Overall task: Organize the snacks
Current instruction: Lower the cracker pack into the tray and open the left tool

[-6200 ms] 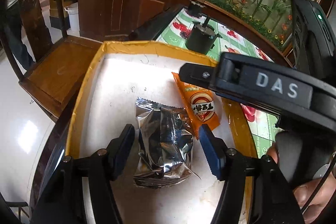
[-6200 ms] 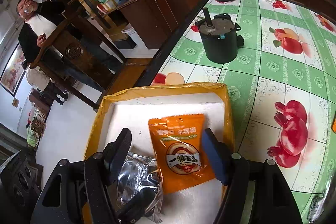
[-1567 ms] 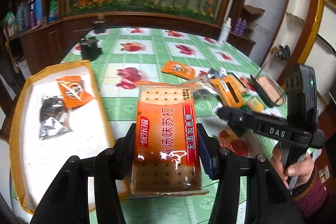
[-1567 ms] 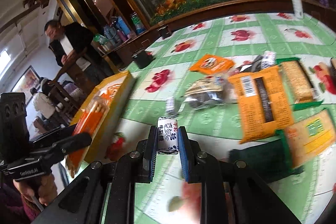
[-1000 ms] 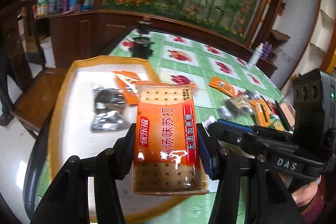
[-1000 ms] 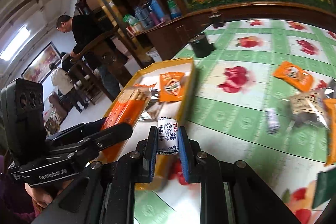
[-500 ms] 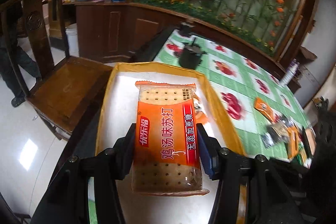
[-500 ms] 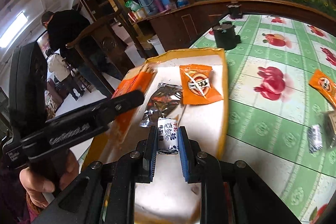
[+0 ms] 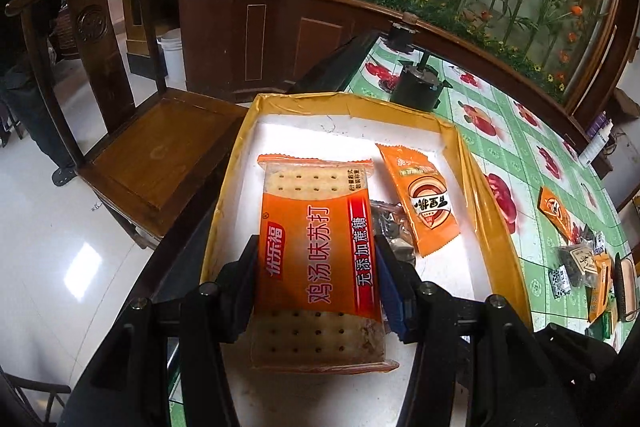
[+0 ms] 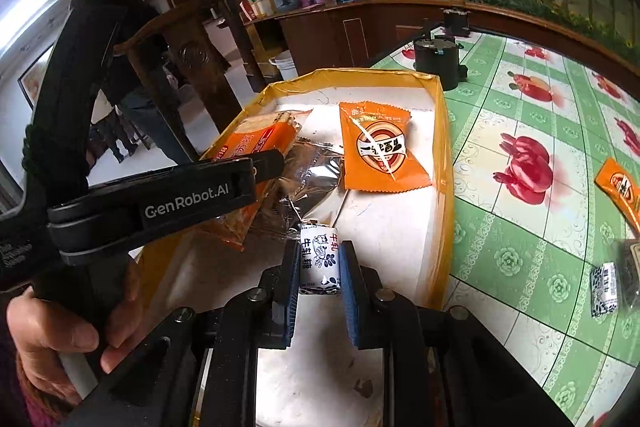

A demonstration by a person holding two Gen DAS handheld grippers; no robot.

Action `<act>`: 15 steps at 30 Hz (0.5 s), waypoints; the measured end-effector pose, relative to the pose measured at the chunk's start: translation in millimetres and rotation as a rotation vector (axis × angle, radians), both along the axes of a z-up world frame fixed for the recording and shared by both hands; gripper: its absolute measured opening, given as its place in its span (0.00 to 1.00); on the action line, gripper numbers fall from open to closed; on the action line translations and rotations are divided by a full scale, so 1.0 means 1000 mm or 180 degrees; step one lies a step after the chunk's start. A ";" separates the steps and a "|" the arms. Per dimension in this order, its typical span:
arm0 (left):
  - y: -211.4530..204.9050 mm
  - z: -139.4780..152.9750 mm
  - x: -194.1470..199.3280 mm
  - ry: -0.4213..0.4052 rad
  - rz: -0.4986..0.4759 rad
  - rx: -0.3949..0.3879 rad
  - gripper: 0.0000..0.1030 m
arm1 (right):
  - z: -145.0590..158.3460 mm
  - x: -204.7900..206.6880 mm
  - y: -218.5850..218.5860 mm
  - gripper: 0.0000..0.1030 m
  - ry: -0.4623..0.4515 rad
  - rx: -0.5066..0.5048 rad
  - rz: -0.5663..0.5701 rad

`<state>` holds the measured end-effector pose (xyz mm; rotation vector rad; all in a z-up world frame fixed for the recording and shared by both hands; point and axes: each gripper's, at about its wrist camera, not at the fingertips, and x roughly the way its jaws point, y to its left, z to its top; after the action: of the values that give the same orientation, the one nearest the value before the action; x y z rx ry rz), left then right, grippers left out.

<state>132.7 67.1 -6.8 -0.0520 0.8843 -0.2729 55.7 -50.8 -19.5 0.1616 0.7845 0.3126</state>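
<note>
Over the left half of the shallow yellow-rimmed cardboard tray (image 9: 486, 187), your left claw (image 9: 316, 279) is closed partway across the width of a flat orange cracker packet with a clear window (image 9: 318, 247). The pads press on its two long edges near the middle, and the packet hangs above the tray's white floor, not yet set down. Judged from its look, it is light but brittle: the crackers inside will crack under a hard squeeze or a drop, and the film is slick, so the edge grip at mid-length is the right place to hold.

Just right of it in the tray lie a crumpled silver foil pouch (image 10: 312, 171) and a small orange sachet with a round emblem (image 10: 380, 151), both resting on the floor.

Further right, your right claw (image 10: 319, 263) is nearly closed on a small white wrapped candy with blue print (image 10: 319, 259), pinched upright between the pads above the tray's near right part. It appears firm and very light; the twisted wrapper ends offer no hold, so keep to the body.

On the green fruit-patterned desk (image 10: 520, 227) beyond the tray, more snacks remain unsorted.
</note>
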 end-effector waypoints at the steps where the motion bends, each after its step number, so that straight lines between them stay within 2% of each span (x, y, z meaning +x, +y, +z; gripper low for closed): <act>1: 0.001 0.000 -0.001 -0.0002 0.0000 0.0009 0.51 | 0.000 0.001 0.001 0.21 -0.0006 -0.0017 -0.0001; 15: 0.000 -0.002 -0.002 0.0006 0.0015 0.0022 0.51 | 0.000 0.001 0.002 0.21 -0.0079 -0.0096 -0.0042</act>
<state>131.0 66.7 -8.6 -0.0479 0.8868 -0.2653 56.4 -48.6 -19.6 0.1343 0.7630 0.2899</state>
